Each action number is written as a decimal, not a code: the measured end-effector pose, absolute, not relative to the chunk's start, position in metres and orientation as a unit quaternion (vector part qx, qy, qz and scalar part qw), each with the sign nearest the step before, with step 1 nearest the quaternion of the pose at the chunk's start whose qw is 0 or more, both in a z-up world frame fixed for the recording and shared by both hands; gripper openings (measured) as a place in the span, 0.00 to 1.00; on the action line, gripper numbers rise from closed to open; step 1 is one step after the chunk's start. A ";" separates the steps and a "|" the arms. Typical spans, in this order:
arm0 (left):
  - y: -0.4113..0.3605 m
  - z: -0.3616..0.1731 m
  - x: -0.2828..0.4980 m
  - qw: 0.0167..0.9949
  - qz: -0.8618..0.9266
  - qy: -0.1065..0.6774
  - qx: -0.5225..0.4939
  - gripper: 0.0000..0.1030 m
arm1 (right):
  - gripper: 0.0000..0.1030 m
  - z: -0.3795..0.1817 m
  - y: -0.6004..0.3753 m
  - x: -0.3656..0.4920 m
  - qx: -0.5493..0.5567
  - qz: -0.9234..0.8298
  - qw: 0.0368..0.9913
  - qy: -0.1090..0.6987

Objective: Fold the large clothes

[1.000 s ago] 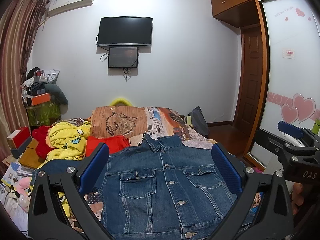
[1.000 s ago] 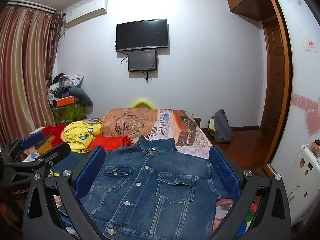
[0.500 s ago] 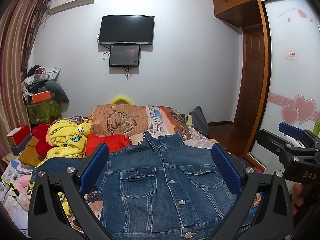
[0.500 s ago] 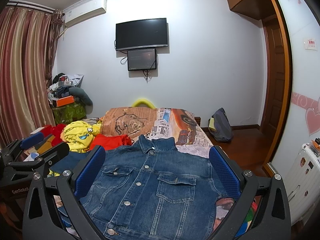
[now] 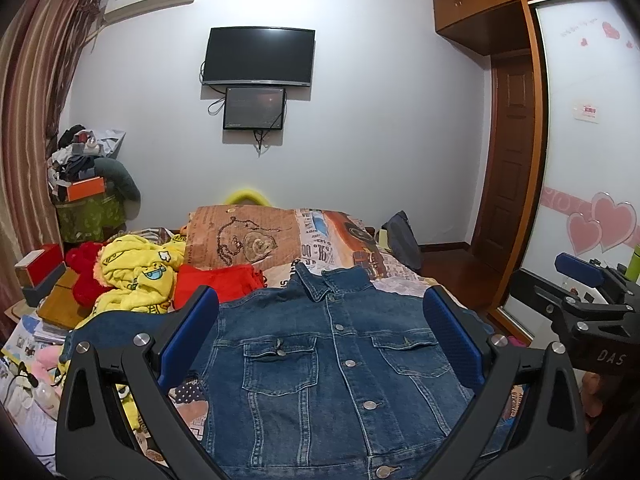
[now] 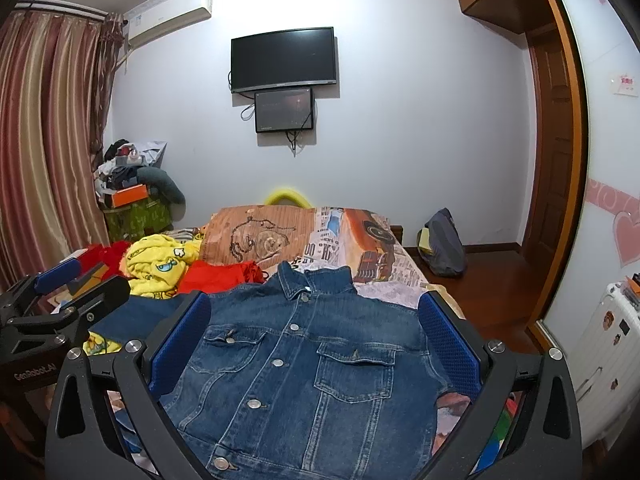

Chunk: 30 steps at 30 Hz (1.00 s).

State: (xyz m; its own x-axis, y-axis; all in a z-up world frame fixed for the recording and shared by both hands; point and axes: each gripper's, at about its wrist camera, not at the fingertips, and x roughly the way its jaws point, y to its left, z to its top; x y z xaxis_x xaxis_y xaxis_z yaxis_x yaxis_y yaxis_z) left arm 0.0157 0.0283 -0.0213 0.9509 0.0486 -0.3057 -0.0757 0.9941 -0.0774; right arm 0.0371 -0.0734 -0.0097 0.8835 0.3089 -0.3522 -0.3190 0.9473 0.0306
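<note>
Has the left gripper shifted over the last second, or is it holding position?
Barely. In the left wrist view the TV sits slightly right of and lower than before, so the left gripper turned a touch left and upward.

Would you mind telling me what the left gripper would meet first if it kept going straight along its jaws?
Most likely the denim jacket spread on the bed: the open left gripper frames its chest, nothing between. How far above the fabric it hovers is unclear.

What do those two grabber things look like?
Both are black metal frames with silver bolts. The left gripper has blue textured fingers, and so does the right gripper. White lettering marks their sides: "DAS" on the right one, "GenRobot.AI" on the left.
</note>
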 end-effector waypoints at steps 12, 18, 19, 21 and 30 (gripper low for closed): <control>0.067 -0.037 0.047 0.980 0.076 0.173 -0.055 1.00 | 1.00 -0.025 -0.050 0.072 -0.021 0.175 0.961 0.215; 0.115 -0.056 0.073 0.971 0.132 0.185 -0.072 1.00 | 1.00 -0.038 -0.027 0.104 -0.035 0.185 0.954 0.234; 0.126 -0.060 0.077 0.969 0.142 0.188 -0.076 1.00 | 1.00 -0.041 -0.023 0.109 -0.037 0.185 0.953 0.238; 0.149 -0.070 0.085 0.964 0.162 0.191 -0.087 1.00 | 1.00 -0.050 -0.015 0.121 -0.039 0.188 0.948 0.252; 0.285 -0.153 0.118 0.911 0.192 0.300 -0.210 1.00 | 1.00 -0.102 0.015 0.178 -0.065 0.188 0.917 0.345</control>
State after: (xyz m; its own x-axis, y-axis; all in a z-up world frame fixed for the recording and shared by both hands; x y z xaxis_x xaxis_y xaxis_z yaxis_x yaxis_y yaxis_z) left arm 0.1184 0.2849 -0.1531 0.7467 0.2234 -0.6265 -0.4751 0.8383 -0.2673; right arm 0.1780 0.0151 -0.1015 0.6916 0.2996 -0.6573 -0.3889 0.9212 0.0107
